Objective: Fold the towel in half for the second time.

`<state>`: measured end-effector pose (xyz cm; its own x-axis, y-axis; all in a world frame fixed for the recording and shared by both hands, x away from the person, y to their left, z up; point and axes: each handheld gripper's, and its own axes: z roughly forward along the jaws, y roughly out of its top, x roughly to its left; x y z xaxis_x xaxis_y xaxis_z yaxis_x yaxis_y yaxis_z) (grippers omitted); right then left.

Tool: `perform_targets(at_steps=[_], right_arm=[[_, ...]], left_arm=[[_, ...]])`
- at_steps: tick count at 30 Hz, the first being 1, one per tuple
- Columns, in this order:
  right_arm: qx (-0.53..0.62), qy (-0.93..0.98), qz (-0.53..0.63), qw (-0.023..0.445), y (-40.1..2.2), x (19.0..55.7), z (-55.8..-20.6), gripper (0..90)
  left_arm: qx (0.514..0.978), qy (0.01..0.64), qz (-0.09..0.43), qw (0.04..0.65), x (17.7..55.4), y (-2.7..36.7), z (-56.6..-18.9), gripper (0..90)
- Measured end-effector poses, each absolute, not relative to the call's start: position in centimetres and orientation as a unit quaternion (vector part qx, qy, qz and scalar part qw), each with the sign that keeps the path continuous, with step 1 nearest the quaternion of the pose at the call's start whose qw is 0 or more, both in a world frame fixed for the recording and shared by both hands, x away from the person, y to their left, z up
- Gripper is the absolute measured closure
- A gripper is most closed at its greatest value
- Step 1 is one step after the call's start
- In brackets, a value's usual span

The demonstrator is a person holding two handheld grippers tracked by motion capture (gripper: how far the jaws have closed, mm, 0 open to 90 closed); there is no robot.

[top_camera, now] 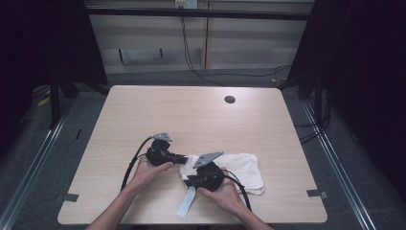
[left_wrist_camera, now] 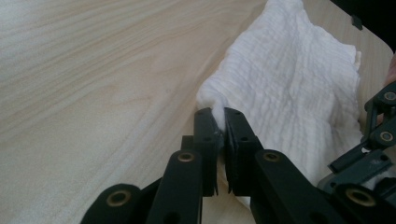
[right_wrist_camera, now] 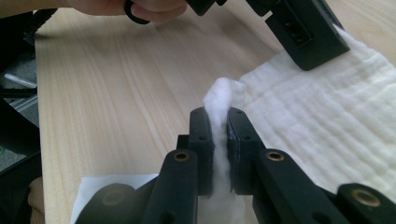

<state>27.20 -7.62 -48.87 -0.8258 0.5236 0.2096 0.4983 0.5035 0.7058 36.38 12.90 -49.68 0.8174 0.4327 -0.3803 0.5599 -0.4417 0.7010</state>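
Step in hand: both grips set on white cloth (top_camera: 242,167), lying flat on bench (top_camera: 191,115) near front edge. Left gripper (left_wrist_camera: 218,116) clamped on cloth's corner. Right gripper (right_wrist_camera: 219,119) pinched tight on bunched edge just beside it. White label strip (top_camera: 186,203) lies by front edge. Judged next: lift both corners together, keep tension even, carry over for fold; grip slip is risk.

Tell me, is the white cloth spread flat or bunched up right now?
Mostly spread flat: the white cloth lies open on the table, with only its near edge pinched up by the left gripper and right gripper.
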Motion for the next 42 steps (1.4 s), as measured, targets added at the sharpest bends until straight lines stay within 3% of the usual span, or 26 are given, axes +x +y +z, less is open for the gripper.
perform_targets(at_steps=[16,42], right_arm=[[0.293,0.853,0.432,0.012,-7.9,26.9,-46.6,82.6],[0.293,0.82,0.491,0.019,-7.4,26.5,-43.0,82.6]], left_arm=[[0.816,0.307,-0.087,0.482,36.6,13.9,-47.7,84.7],[0.801,0.315,-0.053,0.507,35.6,16.7,-43.9,84.6]])
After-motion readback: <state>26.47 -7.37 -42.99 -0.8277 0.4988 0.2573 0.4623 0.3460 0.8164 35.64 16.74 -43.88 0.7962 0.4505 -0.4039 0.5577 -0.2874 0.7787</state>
